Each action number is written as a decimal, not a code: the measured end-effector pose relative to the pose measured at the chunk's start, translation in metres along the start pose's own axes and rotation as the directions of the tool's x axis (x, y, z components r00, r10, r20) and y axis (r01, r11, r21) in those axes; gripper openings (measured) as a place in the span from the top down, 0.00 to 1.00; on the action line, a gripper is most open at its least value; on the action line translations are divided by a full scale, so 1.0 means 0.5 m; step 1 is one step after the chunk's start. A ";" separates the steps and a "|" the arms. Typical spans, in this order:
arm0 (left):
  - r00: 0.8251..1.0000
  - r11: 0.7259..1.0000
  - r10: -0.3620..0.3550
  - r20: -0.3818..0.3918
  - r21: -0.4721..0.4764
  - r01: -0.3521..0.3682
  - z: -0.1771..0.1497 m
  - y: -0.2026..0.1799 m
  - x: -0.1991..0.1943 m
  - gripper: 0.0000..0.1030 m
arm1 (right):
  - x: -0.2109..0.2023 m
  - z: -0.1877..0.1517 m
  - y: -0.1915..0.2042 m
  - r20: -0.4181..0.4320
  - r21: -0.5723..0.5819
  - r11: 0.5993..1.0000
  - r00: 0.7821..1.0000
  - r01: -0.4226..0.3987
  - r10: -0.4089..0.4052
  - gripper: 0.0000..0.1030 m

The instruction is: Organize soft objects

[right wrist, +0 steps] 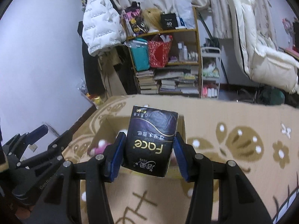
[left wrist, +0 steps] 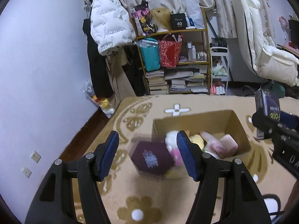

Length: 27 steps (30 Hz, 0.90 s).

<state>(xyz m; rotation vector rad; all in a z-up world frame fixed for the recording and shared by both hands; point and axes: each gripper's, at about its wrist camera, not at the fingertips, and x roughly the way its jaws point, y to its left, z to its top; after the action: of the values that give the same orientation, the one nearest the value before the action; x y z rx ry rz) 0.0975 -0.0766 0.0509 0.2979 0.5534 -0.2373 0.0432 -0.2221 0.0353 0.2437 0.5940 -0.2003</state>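
Observation:
An open cardboard box (left wrist: 233,119) stands on a tan flower-patterned blanket (left wrist: 142,201). It holds a yellow plush (left wrist: 197,140), a pink pouch (left wrist: 229,143) and other soft items. My left gripper (left wrist: 148,155) is open above the blanket; a blurred maroon pack (left wrist: 151,158) with a pink-and-white plush (left wrist: 174,152) is between its fingers, apart from them, at the box's near-left corner. My right gripper (right wrist: 147,155) is shut on a dark tissue pack (right wrist: 151,140) marked "Face", held over the box (right wrist: 182,128). The right gripper also shows in the left wrist view (left wrist: 276,128).
A wooden shelf (left wrist: 203,59) with books, bags and bottles stands behind the bed. A white jacket (left wrist: 110,22) hangs at the left and white bedding (left wrist: 261,41) at the right. The wall (left wrist: 37,74) is close on the left.

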 end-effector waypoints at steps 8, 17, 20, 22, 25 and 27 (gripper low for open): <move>1.000 1.000 -0.029 -0.007 -0.008 0.029 0.019 0.009 0.070 0.55 | 0.063 0.040 0.000 -0.003 -0.063 0.998 1.000 0.011 -0.011 0.48; 0.991 0.998 -0.051 -0.121 -0.042 0.047 -0.026 0.017 0.158 0.55 | 0.171 -0.017 -0.024 -0.116 -0.064 0.998 0.993 -0.015 0.008 0.47; 0.987 0.998 -0.052 -0.149 -0.035 0.047 -0.042 0.015 0.169 0.54 | 0.186 -0.032 -0.036 -0.130 -0.038 0.999 0.991 -0.022 0.017 0.47; 0.985 0.998 -0.061 -0.160 -0.043 0.055 -0.047 0.016 0.172 0.52 | 0.193 -0.036 -0.042 -0.133 -0.022 1.000 0.991 -0.023 0.020 0.44; 0.984 0.998 -0.060 -0.167 -0.042 0.053 -0.057 0.019 0.170 0.44 | 0.190 -0.039 -0.048 -0.129 -0.004 0.999 0.991 -0.037 0.036 0.28; 0.982 0.998 -0.062 -0.179 -0.038 0.056 -0.067 0.021 0.169 0.40 | 0.183 -0.042 -0.046 -0.121 -0.005 0.999 0.992 -0.039 0.038 0.17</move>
<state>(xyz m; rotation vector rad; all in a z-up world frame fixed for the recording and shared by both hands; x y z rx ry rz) 0.1545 -0.0672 -0.0201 0.2729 0.7456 -0.2595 0.1003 -0.2486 -0.0377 0.2616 0.7096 -0.1470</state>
